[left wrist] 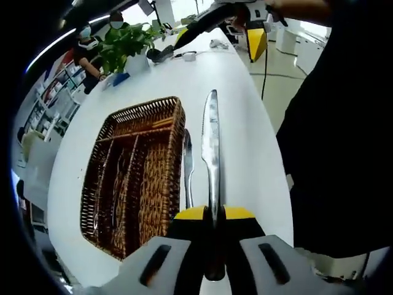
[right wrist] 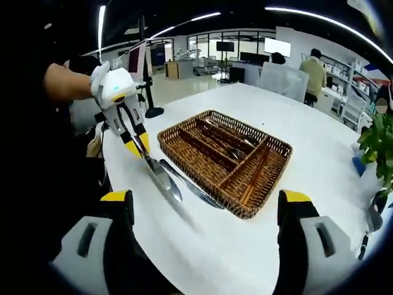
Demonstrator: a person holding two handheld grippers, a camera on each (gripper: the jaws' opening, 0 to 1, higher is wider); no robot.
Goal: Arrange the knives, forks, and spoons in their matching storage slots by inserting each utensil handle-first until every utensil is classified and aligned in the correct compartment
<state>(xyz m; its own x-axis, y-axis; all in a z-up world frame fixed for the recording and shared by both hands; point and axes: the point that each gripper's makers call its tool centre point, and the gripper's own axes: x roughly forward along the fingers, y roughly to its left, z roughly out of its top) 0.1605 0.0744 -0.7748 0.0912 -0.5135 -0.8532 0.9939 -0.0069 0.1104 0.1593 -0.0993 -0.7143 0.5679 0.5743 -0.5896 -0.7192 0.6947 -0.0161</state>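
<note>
My left gripper (left wrist: 214, 214) is shut on the handle of a table knife (left wrist: 211, 147), whose blade points away from me over the white table (left wrist: 245, 123). A second knife (left wrist: 188, 165) lies flat on the table beside the right wall of the wicker cutlery basket (left wrist: 161, 184). In the right gripper view, the left gripper (right wrist: 139, 148) holds its knife (right wrist: 161, 176) tilted down toward the table, just left of the lying knife (right wrist: 195, 188) and the basket (right wrist: 184, 149). Several utensils (right wrist: 236, 140) lie in the basket's slots. My right gripper (right wrist: 206, 203) stands wide open with nothing between its fingers.
A potted plant (left wrist: 126, 40) and small items (left wrist: 184, 55) stand at the table's far end. The plant's leaves (right wrist: 381, 141) show at the right. The person's dark clothes (left wrist: 344, 135) flank the table edge. People sit in the background (right wrist: 316, 70).
</note>
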